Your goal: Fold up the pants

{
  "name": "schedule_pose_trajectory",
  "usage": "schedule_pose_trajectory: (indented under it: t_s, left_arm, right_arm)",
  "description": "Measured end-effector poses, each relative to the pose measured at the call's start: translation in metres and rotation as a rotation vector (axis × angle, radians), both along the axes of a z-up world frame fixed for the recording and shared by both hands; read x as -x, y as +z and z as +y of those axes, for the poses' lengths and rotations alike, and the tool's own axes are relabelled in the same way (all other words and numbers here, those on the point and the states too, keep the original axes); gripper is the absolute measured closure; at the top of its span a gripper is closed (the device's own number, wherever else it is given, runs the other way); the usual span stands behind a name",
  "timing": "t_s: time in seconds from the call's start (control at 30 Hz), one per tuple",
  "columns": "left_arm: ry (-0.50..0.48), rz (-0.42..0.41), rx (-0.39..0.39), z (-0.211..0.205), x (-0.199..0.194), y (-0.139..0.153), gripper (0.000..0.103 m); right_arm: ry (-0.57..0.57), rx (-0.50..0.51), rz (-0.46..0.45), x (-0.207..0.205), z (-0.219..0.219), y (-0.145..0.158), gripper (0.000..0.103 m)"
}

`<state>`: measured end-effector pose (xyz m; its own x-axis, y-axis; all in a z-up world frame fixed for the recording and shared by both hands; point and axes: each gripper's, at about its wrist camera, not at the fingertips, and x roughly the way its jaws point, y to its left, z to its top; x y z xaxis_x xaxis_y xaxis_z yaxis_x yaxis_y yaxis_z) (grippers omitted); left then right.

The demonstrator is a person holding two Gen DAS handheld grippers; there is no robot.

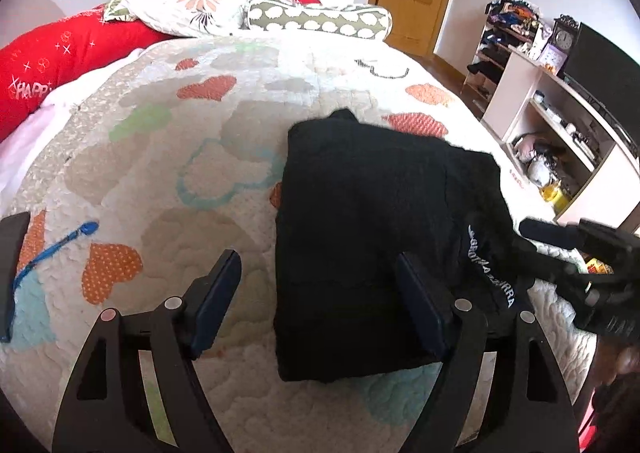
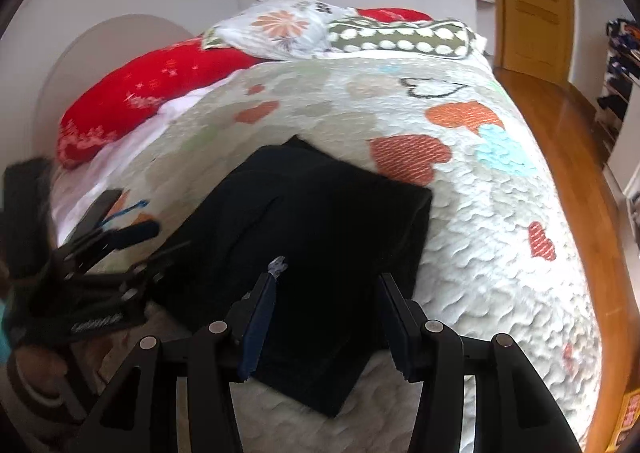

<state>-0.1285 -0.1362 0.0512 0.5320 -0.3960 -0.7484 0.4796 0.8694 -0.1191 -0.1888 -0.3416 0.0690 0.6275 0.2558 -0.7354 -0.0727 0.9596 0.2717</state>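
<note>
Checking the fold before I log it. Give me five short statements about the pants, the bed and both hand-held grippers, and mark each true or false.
1. The black pants lie folded into a compact block on the heart-patterned quilt. True.
2. The left hand-held gripper is clamped on the pants. False: its jaws stand open, nothing pinched between them.
3. The right hand-held gripper is open above the near part of the pants. True.
4. The pants hang off the edge of the bed. False: they rest wholly on the quilt.
5. A red pillow lies at the head of the bed, beside a floral pillow. True.
</note>
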Motion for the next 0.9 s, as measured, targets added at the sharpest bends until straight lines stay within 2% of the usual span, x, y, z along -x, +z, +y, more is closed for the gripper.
schedule_pose_trajectory:
  t_s: [0.07,0.13,0.37,0.63,0.9]
  left_arm:
    - [-0.003,0.003,0.0,-0.002,0.001,-0.002,0.023]
    - [0.001,-0.007,-0.01,-0.003,0.003,-0.001,0.023]
    - [0.024,-0.059,-0.011,0.003,0.01,0.019,0.023]
    - [0.039,-0.062,-0.008,0.007,0.009,0.025,0.023]
    - [0.045,-0.062,-0.011,0.007,0.006,0.027,0.023]
  right_arm:
    - [0.008,0.027,0.045,0.0,0.006,-0.018,0.053]
    - [-0.014,0.01,0.035,0.002,0.005,-0.024,0.051]
    - [-0.052,-0.02,0.009,0.007,0.0,-0.004,0.051]
    - [-0.098,-0.067,-0.016,0.009,-0.005,0.007,0.051]
    - [-0.091,-0.059,-0.001,0.01,-0.004,0.006,0.051]
